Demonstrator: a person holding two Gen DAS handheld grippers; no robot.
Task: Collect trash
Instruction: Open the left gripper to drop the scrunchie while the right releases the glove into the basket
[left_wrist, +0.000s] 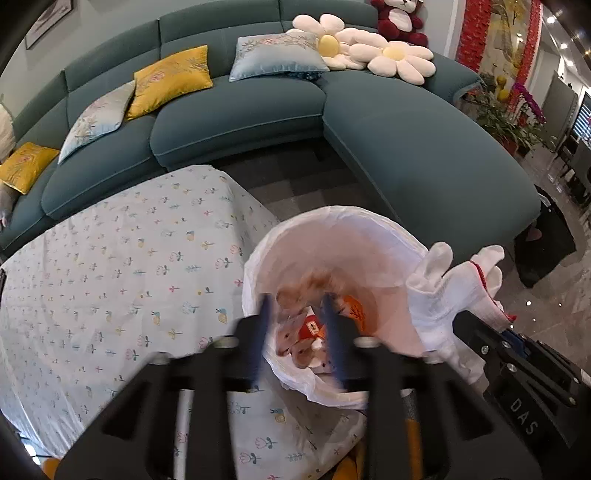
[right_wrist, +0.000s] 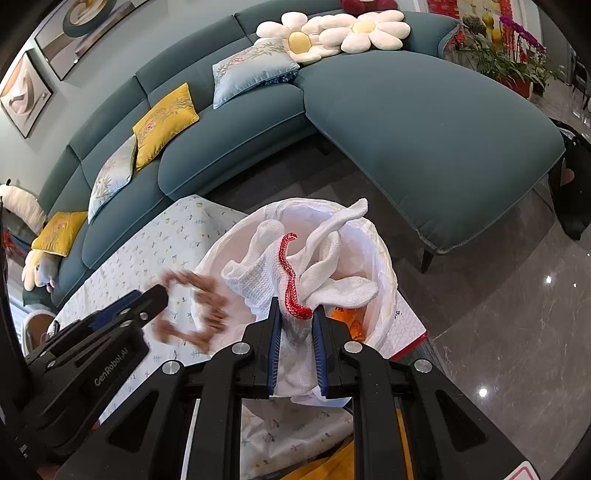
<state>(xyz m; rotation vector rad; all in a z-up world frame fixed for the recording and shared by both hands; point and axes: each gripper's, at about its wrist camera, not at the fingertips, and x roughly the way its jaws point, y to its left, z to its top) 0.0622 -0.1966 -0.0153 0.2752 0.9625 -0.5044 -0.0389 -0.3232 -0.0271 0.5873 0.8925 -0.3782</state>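
A bin lined with a white bag (left_wrist: 332, 218) stands at the table's corner and holds wrappers, among them a red packet (left_wrist: 310, 328). My left gripper (left_wrist: 297, 302) hangs open over the bin's mouth with nothing between its blue pads. In the right wrist view, a blurred brown-and-clear wrapper (right_wrist: 192, 310) is in the air just off the left gripper's tip (right_wrist: 159, 295), beside the bag's rim (right_wrist: 229, 236). My right gripper (right_wrist: 297, 310) is shut on a white knit glove (right_wrist: 332, 258) with a red cuff edge, held above the bin. The glove (left_wrist: 454, 280) shows at the right in the left wrist view.
A table under a flower-print cloth (left_wrist: 110, 277) lies left of the bin. A teal corner sofa (left_wrist: 406, 147) with yellow and pale cushions curves behind. A black bag (left_wrist: 546, 240) sits on the glossy floor (right_wrist: 517, 314). A white red-edged box (right_wrist: 406, 325) lies beside the bin.
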